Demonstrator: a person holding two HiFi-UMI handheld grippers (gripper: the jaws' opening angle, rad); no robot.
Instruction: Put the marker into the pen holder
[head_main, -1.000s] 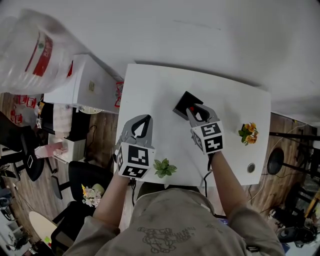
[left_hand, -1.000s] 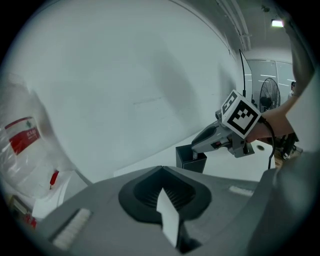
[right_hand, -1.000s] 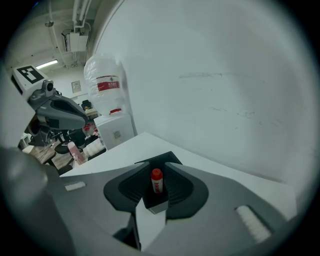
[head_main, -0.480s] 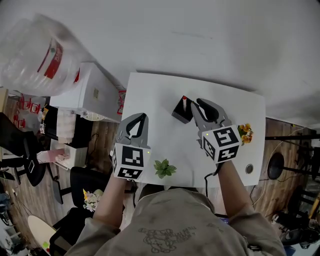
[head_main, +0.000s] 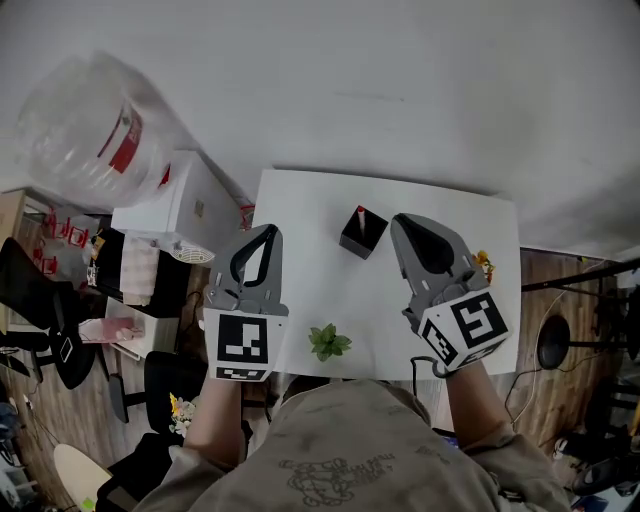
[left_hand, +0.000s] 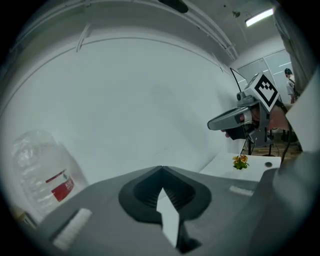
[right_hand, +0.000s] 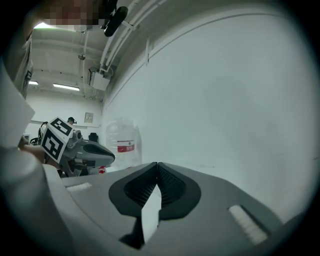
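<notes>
Marker (head_main: 361, 214) placement looks done. On the white surface (head_main: 300, 205), the right tongs (head_main: 398, 221), closed on nothing, hang just right of the black pen holder (head_main: 358, 238), nearer than the left tongs (head_main: 270, 230), likewise closed and empty. The marker stands upright inside, red tip up.

We see the pen holder (head_main: 362, 236), marker (head_main: 361, 214) in it, between the left gripper (head_main: 268, 232) and right gripper (head_main: 398, 222); flowers (head_main: 482, 265) lie right of both.

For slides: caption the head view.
Marker in pen holder on table; left gripper and right gripper shut, empty, flanking it.
</notes>
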